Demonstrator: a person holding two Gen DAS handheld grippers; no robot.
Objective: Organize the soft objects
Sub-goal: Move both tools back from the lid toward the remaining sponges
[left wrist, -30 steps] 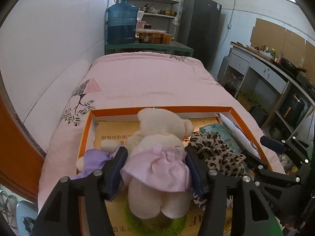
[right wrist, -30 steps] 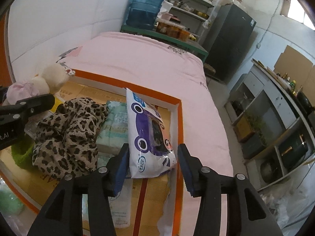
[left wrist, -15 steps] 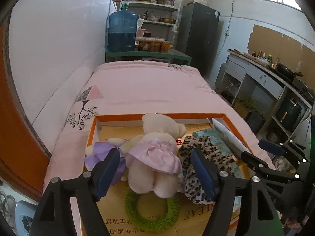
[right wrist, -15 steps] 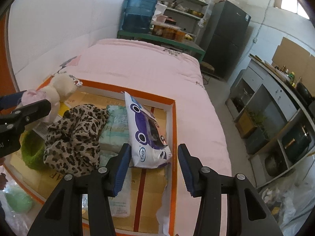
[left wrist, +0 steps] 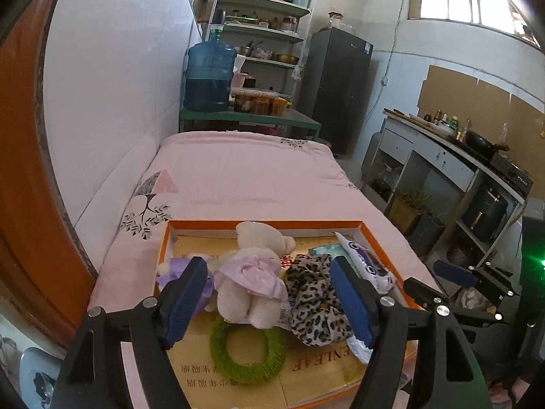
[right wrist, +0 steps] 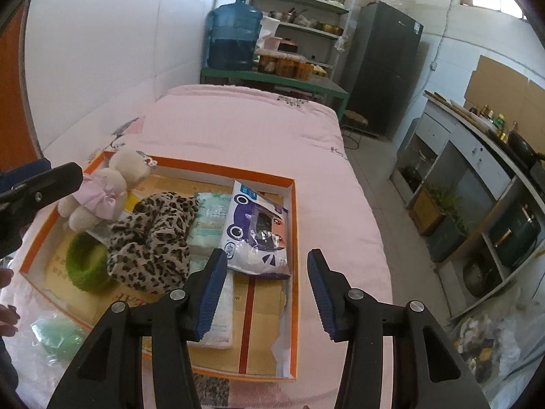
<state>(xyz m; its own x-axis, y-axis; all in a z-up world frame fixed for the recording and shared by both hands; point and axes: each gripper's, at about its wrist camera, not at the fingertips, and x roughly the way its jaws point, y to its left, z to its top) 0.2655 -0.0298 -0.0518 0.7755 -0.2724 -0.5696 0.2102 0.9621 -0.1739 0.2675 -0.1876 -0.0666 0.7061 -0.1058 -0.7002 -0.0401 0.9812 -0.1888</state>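
Two grippers, both with jaws spread and holding nothing. We see the left gripper (left wrist: 269, 298) hanging over the near end of the shallow orange-rimmed cardboard tray (left wrist: 265, 224) on the pink quilted bed (left wrist: 245, 173). Between its blue pads, just ahead, sits the cream plush bear in a pink frilly dress (left wrist: 252, 279), back to the camera. A purple-dressed plush (left wrist: 177, 269) peeks out behind the left pad. Under the bear's feet lies the green fuzzy ring (left wrist: 247, 351). The leopard-print fabric bundle (left wrist: 316, 303) lies against the right pad's inner side.

The right gripper (right wrist: 267, 293) hovers over the tray's right part. Ahead of it, between the pads, lies the white and purple plastic wipes pack (right wrist: 255, 235), apart from both pads. Left of the pack is a pale green tissue packet (right wrist: 209, 218), barely seen from the left wrist. A white soft pack (right wrist: 221, 320) lies by the right gripper's left pad; we only see this in the right view. The right view also shows a green thing in clear plastic (right wrist: 58, 334) outside the tray, near left; we cannot tell what it is.

The blue water jug (left wrist: 209, 78) on the green table (left wrist: 248, 117) stands well beyond the bed.
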